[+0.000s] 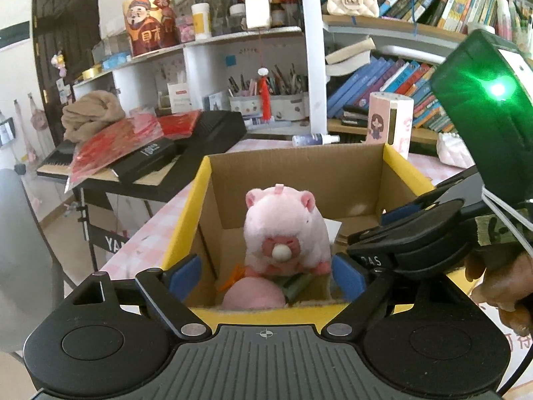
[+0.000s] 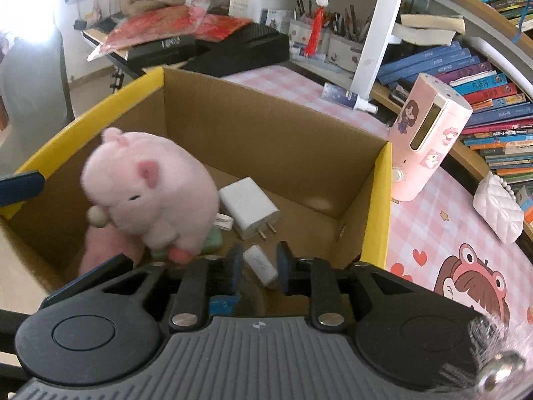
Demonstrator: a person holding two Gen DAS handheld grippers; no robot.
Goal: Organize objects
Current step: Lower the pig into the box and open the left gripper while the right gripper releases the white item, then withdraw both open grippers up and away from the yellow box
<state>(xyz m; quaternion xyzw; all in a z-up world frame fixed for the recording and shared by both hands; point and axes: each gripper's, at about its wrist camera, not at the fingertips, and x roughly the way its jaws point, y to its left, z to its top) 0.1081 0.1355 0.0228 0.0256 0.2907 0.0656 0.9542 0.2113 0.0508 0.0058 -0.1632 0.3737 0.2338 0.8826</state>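
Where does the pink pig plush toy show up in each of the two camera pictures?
Left wrist view: the pink pig plush sits centre frame, inside the cardboard box, facing the camera.
Right wrist view: the same plush is left of centre, seen from its side, beside a white charger.
Shared landmark: the box's yellow-edged flaps.

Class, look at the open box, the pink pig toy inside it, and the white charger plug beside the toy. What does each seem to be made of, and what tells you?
Box: corrugated cardboard, matt brown inside, yellow outside; folded flaps.
Pink pig toy: soft plush fabric, probably stuffed; fuzzy pile, rounded shape.
White charger plug: smooth hard plastic, probably, with slight sheen; two metal-looking prongs.
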